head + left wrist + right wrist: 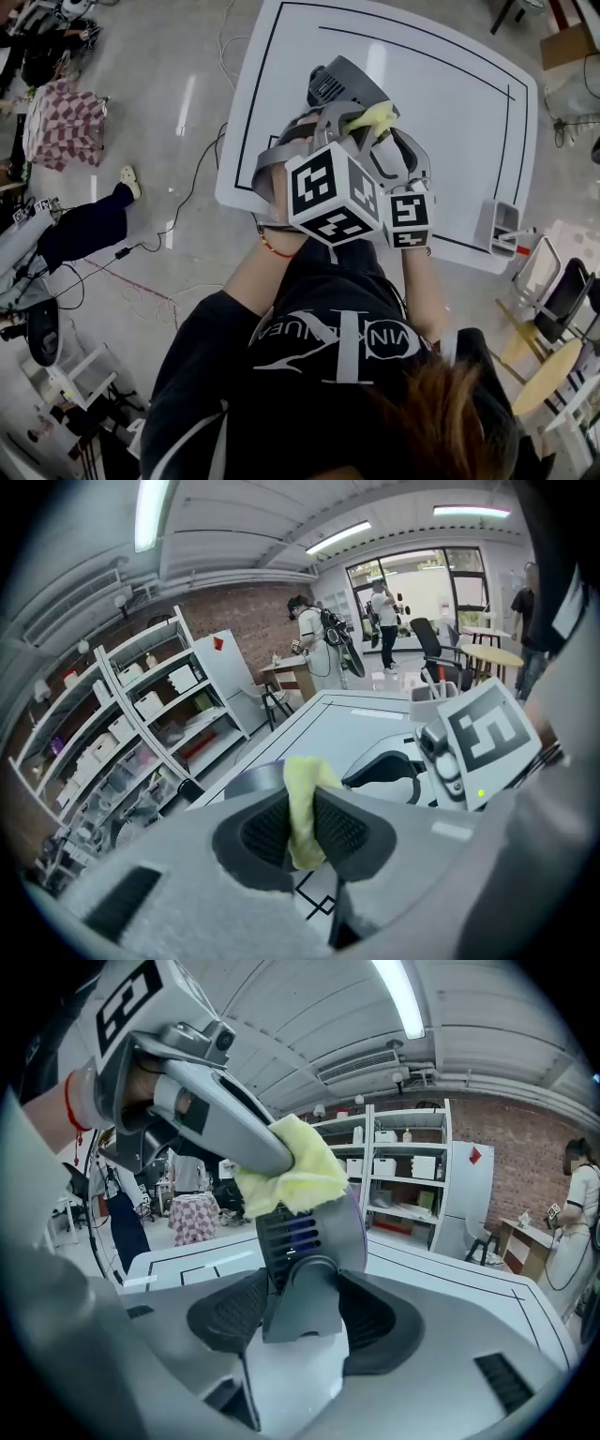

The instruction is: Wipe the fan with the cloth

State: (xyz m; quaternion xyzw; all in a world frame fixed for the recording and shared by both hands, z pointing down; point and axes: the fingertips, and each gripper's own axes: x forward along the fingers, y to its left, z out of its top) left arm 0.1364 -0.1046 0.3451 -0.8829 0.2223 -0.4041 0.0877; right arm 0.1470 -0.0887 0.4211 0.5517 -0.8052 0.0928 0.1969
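**A:** Claw status?

**B:** Left gripper (pixel 305 829) has its jaws pressed together on the yellow cloth (pixel 302 799). A fold of it sticks up between the pads. Right gripper (pixel 300 1314) is clamped on the grey fan (pixel 309 1232), with a pad on each side of the lower stem.

**A:** Where's the fan?

**B:** It's upright in the right gripper, with the white table (pixel 450 103) under it. Slatted vent faces the right gripper's camera. Can't tell whether the foot rests on the table.

**A:** And the cloth relative to the fan?

**B:** It's bunched on the fan's top edge, touching. In the right gripper view the left gripper reaches in from the fan's upper left, its tip at the top of the fan. Head view agrees, with the cloth on the near side of the fan's top and both marker cubes just below it.

**A:** Anything else near the fan?

**B:** A small grey bin (pixel 497 225) at the table edge, well apart to the fan's right.
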